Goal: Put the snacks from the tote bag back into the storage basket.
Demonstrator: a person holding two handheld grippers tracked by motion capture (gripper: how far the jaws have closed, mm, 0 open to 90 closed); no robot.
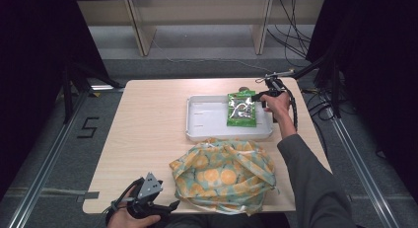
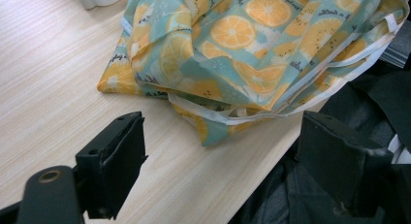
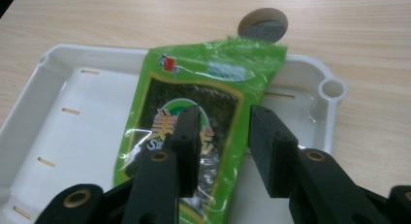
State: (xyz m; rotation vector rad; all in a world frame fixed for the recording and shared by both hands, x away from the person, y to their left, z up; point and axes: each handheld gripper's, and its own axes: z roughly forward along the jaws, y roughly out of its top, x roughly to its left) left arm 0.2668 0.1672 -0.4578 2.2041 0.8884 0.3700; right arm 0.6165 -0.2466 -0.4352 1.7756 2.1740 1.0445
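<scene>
The pale wood-grain desk (image 1: 148, 139) carries everything, and places here are given from the shallow white plastic tray (image 1: 207, 120) lying on its far right part. On the near side of the tray, touching or nearly touching its near rim, sits a soft cloth bag printed with orange slices on teal (image 1: 224, 174), slumped and folded over on itself. Inside the tray, at its right end, lies a flat green foil packet of seaweed snack (image 1: 241, 109), its upper edge leaning up onto the tray's far rim. Just beyond that far rim, on the bare desk, is a small round grey disc with a tan border (image 3: 262, 25).

The right tongs (image 3: 220, 136) hang over the tray's right end, held by a hand in a grey sleeve. Their black jaws stand apart with a clear gap; the packet's right edge lies below them and neither pad presses on it. The left tongs (image 2: 220, 161) are well away from the tray, at the desk's near edge just left of the cloth bag, jaws wide apart and holding nothing.
</scene>
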